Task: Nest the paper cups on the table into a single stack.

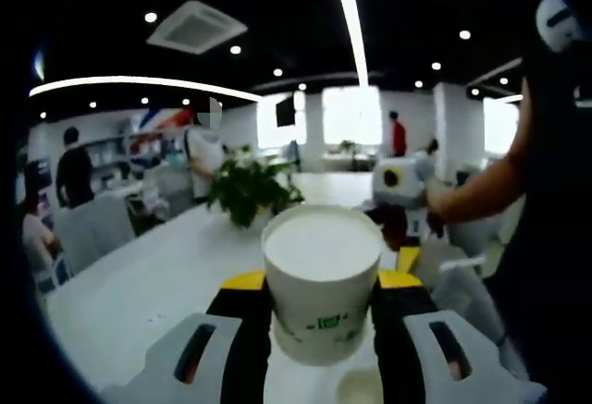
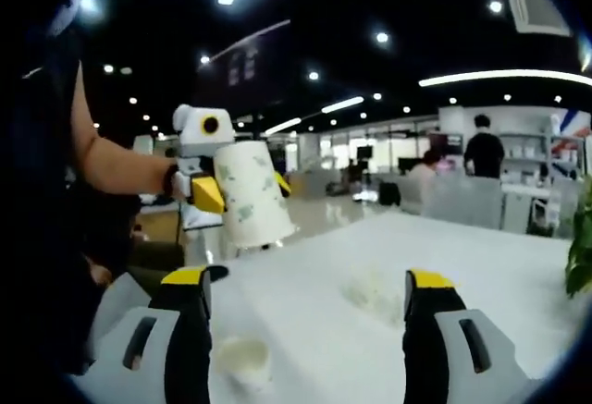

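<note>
Large white table (image 2: 518, 265): a broad, smooth top that carries the remaining work. On it lie a small white paper cup (image 2: 242, 360), seen from above near the right gripper's left jaw, and a blurred pale patch (image 2: 375, 291) further out, probably another cup, though this cannot be told.

Potted green plant (image 1: 248, 189): it stands on the table beyond the lifted cup, well apart from both grippers. People stand and sit in the room behind, away from the work.

Left gripper (image 1: 322, 304): its yellow-tipped black jaws are closed against the sides of a white paper cup with green print (image 1: 321, 279), held off the table with its open mouth towards the camera. In the right gripper view this cup (image 2: 250, 193) tilts.

Right gripper (image 2: 305, 298): jaws spread wide, nothing between them, above the table.

Handling, as judged: the cups are light, thin-walled and easily crushed, so a gentle hold on the side wall below the stiffer rim suits them, leaving the mouth free for nesting.
</note>
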The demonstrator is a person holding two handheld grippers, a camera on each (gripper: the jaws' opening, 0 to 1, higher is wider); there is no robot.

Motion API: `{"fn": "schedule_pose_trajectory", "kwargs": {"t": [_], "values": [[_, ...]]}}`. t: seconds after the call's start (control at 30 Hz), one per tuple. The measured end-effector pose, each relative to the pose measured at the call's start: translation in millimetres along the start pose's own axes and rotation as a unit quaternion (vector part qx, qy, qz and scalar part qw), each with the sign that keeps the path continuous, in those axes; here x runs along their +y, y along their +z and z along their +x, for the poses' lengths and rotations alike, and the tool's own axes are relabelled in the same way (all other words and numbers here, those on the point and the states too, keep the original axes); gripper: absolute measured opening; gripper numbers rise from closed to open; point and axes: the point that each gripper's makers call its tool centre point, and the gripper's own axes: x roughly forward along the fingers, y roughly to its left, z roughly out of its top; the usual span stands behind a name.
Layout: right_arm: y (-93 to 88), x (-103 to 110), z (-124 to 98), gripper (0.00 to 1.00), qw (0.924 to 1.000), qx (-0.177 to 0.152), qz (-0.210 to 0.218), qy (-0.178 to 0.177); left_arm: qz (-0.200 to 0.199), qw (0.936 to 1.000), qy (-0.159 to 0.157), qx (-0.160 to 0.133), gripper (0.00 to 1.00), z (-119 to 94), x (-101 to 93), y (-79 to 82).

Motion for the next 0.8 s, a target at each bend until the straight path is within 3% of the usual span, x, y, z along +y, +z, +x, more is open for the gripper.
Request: {"fn": "schedule_pose_trajectory", "kwargs": {"t": [0.33,0.5,0.8], "values": [[33.7,29.9,6.9,0.58,0.9973,-0.003,-0.01,0.073,-0.008,0.9984,-0.001,-0.056,0.4,-8.6,-5.2,17.0],[32.2,37.5,13.6,0.49,0.9957,0.008,-0.006,0.092,-0.018,0.9967,0.0,-0.079,0.4,-12.0,-7.4,24.2],[35.0,57.6,19.2,0.32,0.9901,0.002,0.024,0.138,-0.033,0.9951,-0.008,-0.093,0.4,-16.6,-11.5,26.3]]}}
